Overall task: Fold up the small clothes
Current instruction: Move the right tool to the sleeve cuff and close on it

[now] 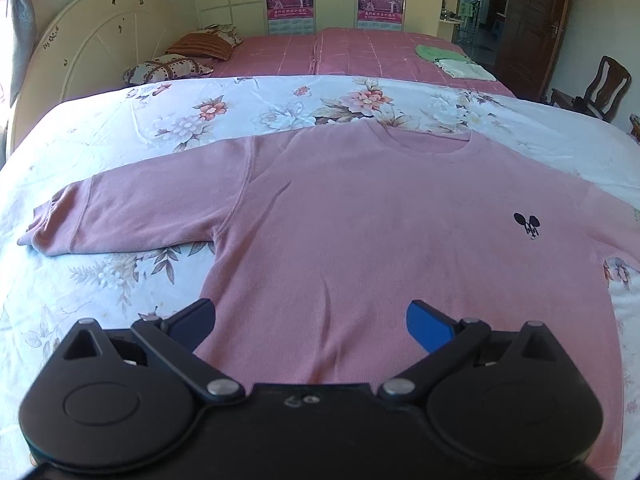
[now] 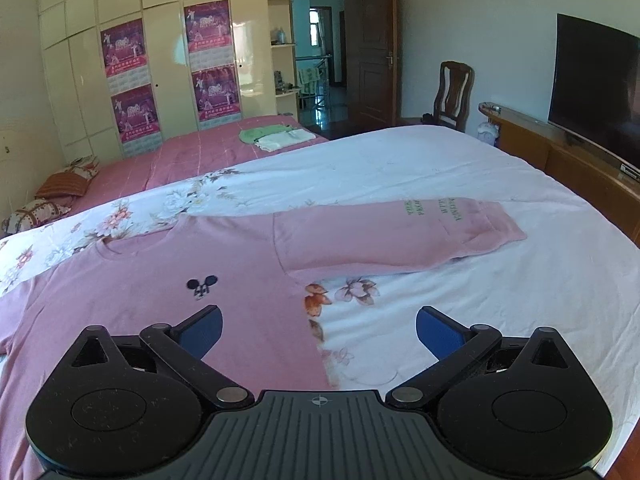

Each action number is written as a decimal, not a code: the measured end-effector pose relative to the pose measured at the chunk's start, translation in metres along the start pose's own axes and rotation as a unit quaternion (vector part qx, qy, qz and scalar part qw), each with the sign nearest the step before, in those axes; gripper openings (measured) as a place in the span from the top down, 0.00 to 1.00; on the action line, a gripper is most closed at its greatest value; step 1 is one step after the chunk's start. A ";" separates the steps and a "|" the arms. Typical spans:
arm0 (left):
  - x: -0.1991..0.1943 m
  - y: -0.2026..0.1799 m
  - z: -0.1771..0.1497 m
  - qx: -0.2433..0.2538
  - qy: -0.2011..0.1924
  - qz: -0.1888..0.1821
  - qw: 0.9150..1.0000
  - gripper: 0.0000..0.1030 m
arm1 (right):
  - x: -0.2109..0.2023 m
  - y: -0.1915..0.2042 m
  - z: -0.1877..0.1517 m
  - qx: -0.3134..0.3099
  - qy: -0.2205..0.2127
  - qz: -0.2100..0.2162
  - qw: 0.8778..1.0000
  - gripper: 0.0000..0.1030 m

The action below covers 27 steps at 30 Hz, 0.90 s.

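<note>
Both tongs [image 1: 311, 322] [image 2: 319, 328] wide apart

The floral quilt [image 2: 400, 168] lies bare toward the bed's foot edge, beyond the spread pink sweatshirt [image 1: 360, 220]; folded clothes [image 2: 276, 138] occupy only the far bed.

A bright bedroom: cream wardrobe doors [image 2: 160, 60] hung with magenta posters [image 2: 208, 24], a curved cream headboard [image 1: 100, 48], an open brown door [image 2: 372, 68], a wooden chair [image 2: 454, 94], and a dark television [image 2: 596, 88] on a low wooden cabinet [image 2: 560, 156]
</note>
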<state>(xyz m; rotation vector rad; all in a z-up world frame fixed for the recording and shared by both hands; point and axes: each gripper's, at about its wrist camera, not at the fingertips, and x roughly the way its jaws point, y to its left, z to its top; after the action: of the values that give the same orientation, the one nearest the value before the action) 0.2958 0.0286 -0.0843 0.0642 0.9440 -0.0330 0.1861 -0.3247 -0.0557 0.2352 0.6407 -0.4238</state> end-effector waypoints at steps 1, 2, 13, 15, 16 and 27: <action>0.005 -0.006 0.002 -0.002 -0.001 -0.005 1.000 0.01 | 0.011 -0.011 0.004 0.002 0.000 -0.004 1.000 0.01; 0.009 -0.012 0.005 -0.003 -0.002 -0.008 1.000 0.01 | 0.022 -0.022 0.009 0.005 0.001 -0.009 1.000 0.01; 0.067 -0.089 0.036 0.009 0.019 0.017 1.000 0.02 | 0.137 -0.160 0.045 0.091 0.057 -0.077 0.991 0.40; 0.076 -0.100 0.040 0.015 0.021 0.021 0.999 0.02 | 0.152 -0.182 0.047 0.114 0.066 -0.086 0.987 0.40; 0.079 -0.106 0.042 0.019 0.024 0.021 0.999 0.02 | 0.159 -0.191 0.048 0.121 0.070 -0.094 0.986 0.40; 0.100 -0.137 0.054 0.034 0.032 -0.004 0.999 0.02 | 0.192 -0.258 0.056 0.191 0.083 -0.127 0.970 0.40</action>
<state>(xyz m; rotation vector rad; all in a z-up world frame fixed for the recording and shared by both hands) 0.3902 -0.1114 -0.1396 0.1260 1.0080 -0.0708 0.2378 -0.6322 -0.1526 0.5640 0.7541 -0.7819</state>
